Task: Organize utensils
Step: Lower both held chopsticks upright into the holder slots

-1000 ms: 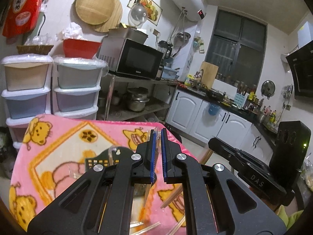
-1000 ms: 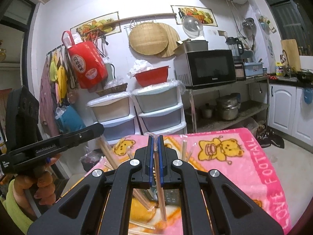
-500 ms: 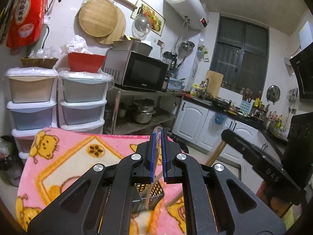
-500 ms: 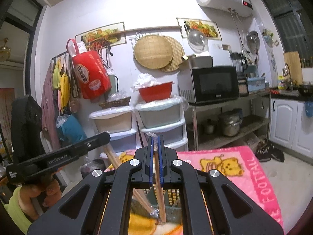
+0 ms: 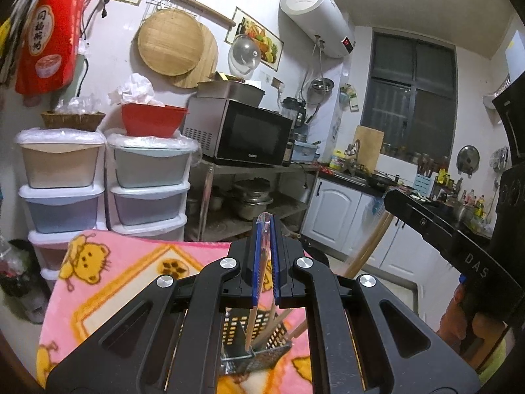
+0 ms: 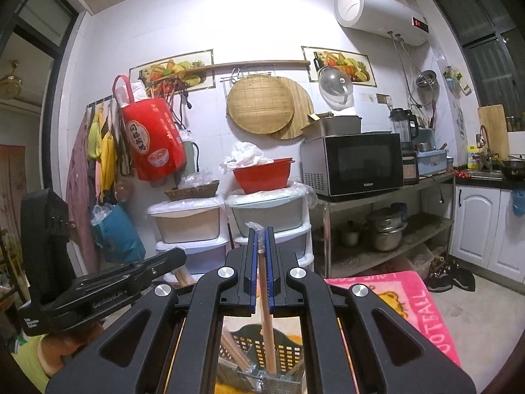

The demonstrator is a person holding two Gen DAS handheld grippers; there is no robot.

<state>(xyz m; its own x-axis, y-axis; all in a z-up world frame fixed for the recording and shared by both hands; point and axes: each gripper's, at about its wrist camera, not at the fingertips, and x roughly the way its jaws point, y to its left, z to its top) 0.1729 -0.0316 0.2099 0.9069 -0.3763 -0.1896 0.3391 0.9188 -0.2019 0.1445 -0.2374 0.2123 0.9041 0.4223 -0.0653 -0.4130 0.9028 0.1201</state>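
Both tongs [image 5: 265,262] [image 6: 261,272] pinch pale wooden chopsticks [image 6: 266,321] over a black basket [image 6: 282,348].

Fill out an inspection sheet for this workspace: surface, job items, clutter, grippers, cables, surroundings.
Surface: pink cartoon blanket covers the table.
Job's things: black perforated utensil basket stands on the blanket with several chopsticks in it; each gripper holds one wooden chopstick, left chopstick, right chopstick, both lower ends reaching into the basket.
Clutter: nothing seen on the visible blanket.
Grippers: left gripper shut on its chopstick; right gripper shut on its chopstick.
Cables: dark cords hang on the wall near the red bag.
Surroundings: stacked plastic drawers, red basin, microwave on a metal rack, water heater, white cabinets.
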